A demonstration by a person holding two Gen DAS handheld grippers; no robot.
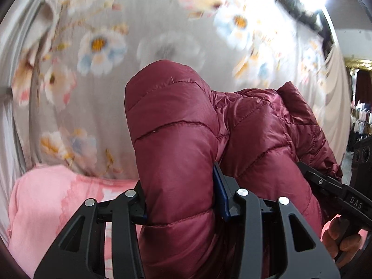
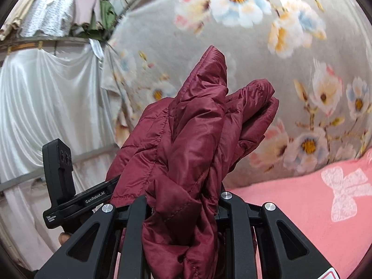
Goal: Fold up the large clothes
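Note:
A dark red quilted puffer jacket [image 1: 176, 134] hangs between both grippers above the bed. My left gripper [image 1: 181, 200] is shut on a thick padded fold of it, the fabric bulging up past the fingers. In the left wrist view the other gripper [image 1: 334, 188] shows at the right edge, held by a hand [image 1: 337, 239]. My right gripper [image 2: 183, 202] is shut on a bunched edge of the same jacket [image 2: 197, 125], which stands up in crumpled folds. The left gripper's body [image 2: 60, 181] appears at the left of the right wrist view. The fingertips of both are hidden by cloth.
A grey blanket with a flower print [image 1: 111, 46] covers the bed behind the jacket. A pink cloth with a white butterfly [image 2: 313, 197] lies beneath the grippers. White draped curtains [image 2: 46, 97] and hanging clothes [image 2: 53, 14] are at the left of the right wrist view.

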